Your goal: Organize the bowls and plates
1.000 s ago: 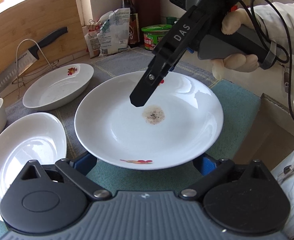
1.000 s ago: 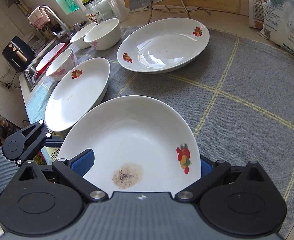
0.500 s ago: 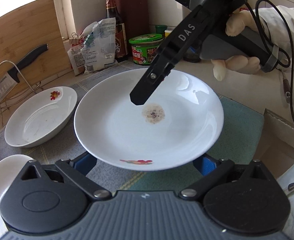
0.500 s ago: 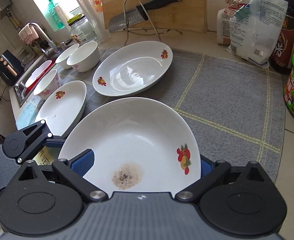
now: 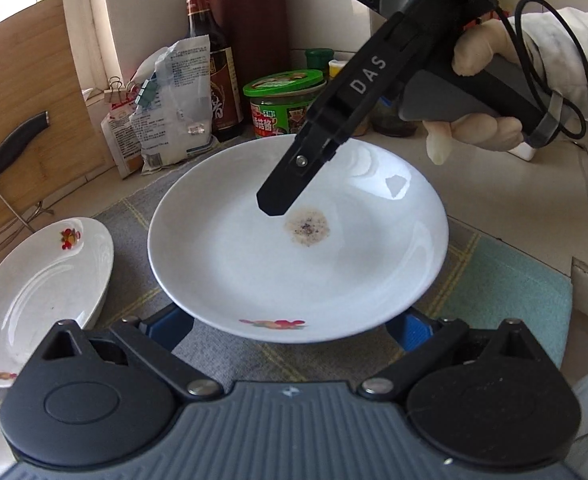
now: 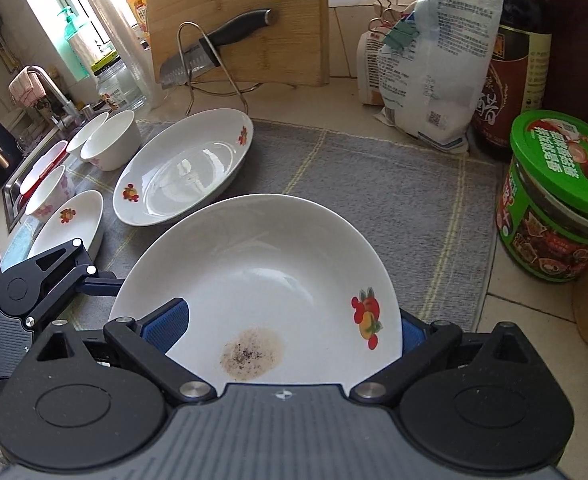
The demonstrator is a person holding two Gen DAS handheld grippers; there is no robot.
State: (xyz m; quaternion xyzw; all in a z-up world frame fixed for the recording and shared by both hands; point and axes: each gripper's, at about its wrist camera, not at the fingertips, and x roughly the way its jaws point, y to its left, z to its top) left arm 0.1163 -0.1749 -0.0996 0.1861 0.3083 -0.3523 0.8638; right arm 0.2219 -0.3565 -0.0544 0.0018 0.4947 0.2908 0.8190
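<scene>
A white deep plate with a red flower print and a brown stain at its centre hangs above the grey mat. My right gripper comes down from the upper right in a gloved hand. One of its fingers lies inside the plate beside the stain; the other sits at the far rim, mostly hidden. In the right wrist view the plate runs between the right gripper's blue pads. My left gripper has its jaws wide apart under the near rim. It shows as the left gripper at the plate's left edge.
Two oval plates lie on the mat's left, with bowls by the sink beyond. A green-lidded jar, sauce bottle and clipped bags stand at the back right. A knife on a rack leans against a cutting board. A teal cloth lies at the right.
Both grippers and the plate have swung right along the counter together. The oval plates have slid left in both views, and the jar, bottle and bags have come closer.
</scene>
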